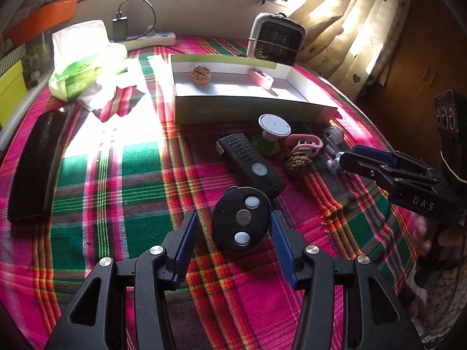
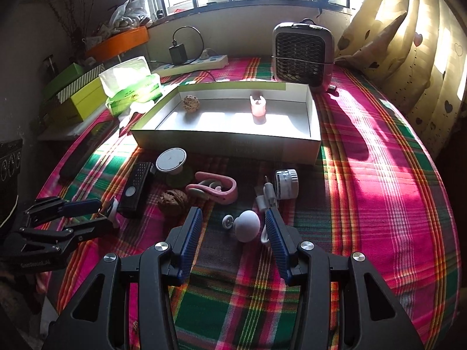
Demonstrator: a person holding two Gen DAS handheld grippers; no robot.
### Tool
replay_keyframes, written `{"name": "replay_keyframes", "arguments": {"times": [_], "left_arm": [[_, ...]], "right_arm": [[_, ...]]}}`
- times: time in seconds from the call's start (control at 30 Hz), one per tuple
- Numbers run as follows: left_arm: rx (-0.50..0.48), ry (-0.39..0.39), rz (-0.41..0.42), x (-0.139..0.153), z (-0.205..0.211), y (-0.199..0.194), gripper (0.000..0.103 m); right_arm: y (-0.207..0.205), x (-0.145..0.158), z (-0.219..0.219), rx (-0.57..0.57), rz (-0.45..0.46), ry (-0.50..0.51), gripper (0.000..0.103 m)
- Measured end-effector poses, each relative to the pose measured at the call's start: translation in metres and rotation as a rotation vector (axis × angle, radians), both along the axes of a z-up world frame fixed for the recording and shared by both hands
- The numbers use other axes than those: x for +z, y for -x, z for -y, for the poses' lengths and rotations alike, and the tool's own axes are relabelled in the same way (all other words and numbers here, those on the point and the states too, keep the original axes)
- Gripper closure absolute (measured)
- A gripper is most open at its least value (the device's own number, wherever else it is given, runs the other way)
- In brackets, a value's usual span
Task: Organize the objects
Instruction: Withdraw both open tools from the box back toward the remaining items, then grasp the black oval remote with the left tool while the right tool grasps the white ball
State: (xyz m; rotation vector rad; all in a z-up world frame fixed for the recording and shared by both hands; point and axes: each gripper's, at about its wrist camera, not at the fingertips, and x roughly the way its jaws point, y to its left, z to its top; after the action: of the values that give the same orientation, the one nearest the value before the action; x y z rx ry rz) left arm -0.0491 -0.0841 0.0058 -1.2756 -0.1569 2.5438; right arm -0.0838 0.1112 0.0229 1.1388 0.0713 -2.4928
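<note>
Black oval remote (image 1: 240, 218) is framed by the left gripper (image 1: 233, 233), jaws apart, pads not quite pressing it. White knob (image 2: 248, 225) is bracketed loosely by the right gripper (image 2: 233, 230), also apart. Farther back, a walnut (image 2: 172, 199) and pink clip (image 2: 217, 189) are scattered before the box (image 2: 227, 145).

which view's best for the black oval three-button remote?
Left wrist. The black oval remote lies face-up on the plaid cloth between the open left gripper pads, all three buttons visible. The right wrist view shows only a white sliver of it behind the left gripper.
</note>
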Motion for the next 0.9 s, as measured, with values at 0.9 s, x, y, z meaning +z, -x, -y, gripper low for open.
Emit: {"name": "replay_keyframes", "arguments": {"times": [0.9], "left_arm": [[0.061, 0.073, -0.02, -0.001, -0.012, 0.004, 0.054]], "right_arm": [[0.005, -0.014, 0.005, 0.055, -0.002, -0.075, 0.057]]}}
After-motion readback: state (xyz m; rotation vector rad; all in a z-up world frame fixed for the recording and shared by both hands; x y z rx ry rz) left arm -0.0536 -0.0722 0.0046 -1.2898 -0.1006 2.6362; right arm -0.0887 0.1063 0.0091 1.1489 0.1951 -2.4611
